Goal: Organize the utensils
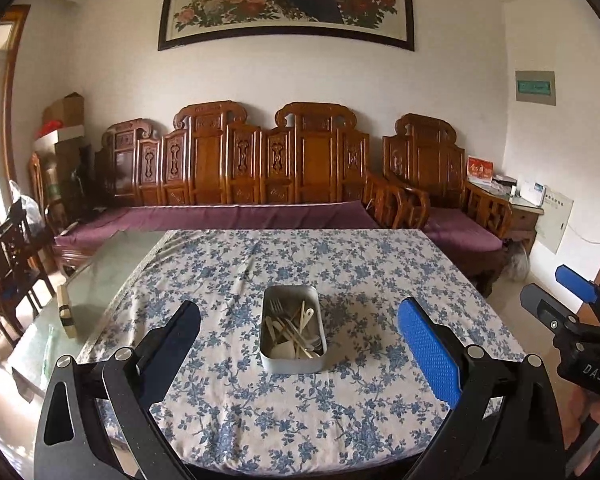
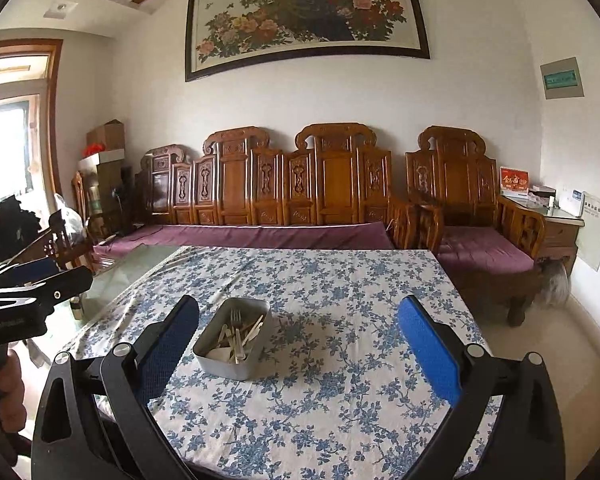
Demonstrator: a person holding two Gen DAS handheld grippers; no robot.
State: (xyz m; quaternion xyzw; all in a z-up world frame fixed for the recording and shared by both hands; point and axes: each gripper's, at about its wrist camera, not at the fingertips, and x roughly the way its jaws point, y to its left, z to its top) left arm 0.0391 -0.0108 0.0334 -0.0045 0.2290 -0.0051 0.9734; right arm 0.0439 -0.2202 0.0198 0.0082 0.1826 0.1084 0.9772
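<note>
One grey rectangular metal tin (image 1: 293, 330) sits mid-table on the blue-floral tablecloth (image 1: 300, 412), holding a jumbled pile of utensils (image 1: 296, 334): one metal fork (image 2: 236, 320) plus pale spoons and flat sticks (too tangled to count). Two grippers, both hovering above the near table edge: left gripper (image 1: 298, 354) jaws spread wide, empty; right gripper (image 2: 298, 354) same, wide apart, nothing held. Bare glass tabletop (image 1: 100, 276) left of the cloth, carved wooden bench (image 2: 300, 184) with purple cushions behind, framed peacock-and-peony painting (image 2: 306, 12) on the white wall.
</note>
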